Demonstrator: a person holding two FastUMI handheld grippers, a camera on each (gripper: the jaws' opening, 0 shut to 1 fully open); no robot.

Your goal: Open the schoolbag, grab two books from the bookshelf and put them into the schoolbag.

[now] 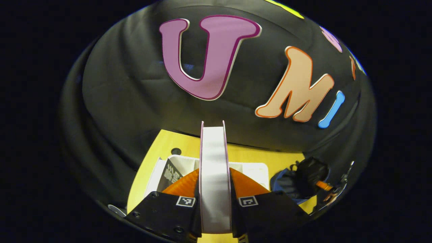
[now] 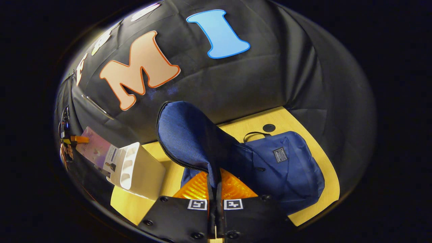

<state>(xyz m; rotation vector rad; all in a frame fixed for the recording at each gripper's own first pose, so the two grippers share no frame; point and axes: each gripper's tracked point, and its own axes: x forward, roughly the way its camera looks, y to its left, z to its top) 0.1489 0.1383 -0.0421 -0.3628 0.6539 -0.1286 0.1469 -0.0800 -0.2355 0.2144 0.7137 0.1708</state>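
Note:
My left gripper [image 1: 215, 179] is shut on a book [image 1: 213, 162] with pink covers, held upright with its white page edge facing the camera, above the white bookshelf [image 1: 251, 168]. A dark-covered book [image 1: 170, 175] leans in the bookshelf on the left. In the right gripper view, my right gripper [image 2: 215, 184] is shut on the blue schoolbag's flap [image 2: 189, 138] and holds it lifted, its zipper edge showing. The schoolbag [image 2: 287, 168] lies on the yellow table to the right. The pink book [image 2: 96, 148] hangs beyond the bookshelf [image 2: 135, 168], with the left gripper [image 2: 72, 139] on it.
The yellow table [image 2: 303, 125] has a round cable hole [image 2: 269, 128] behind the schoolbag and another hole [image 1: 176, 151] behind the bookshelf. The black cloth wall closes off the back. The schoolbag [image 1: 293, 182] sits to the right of the bookshelf in the left gripper view.

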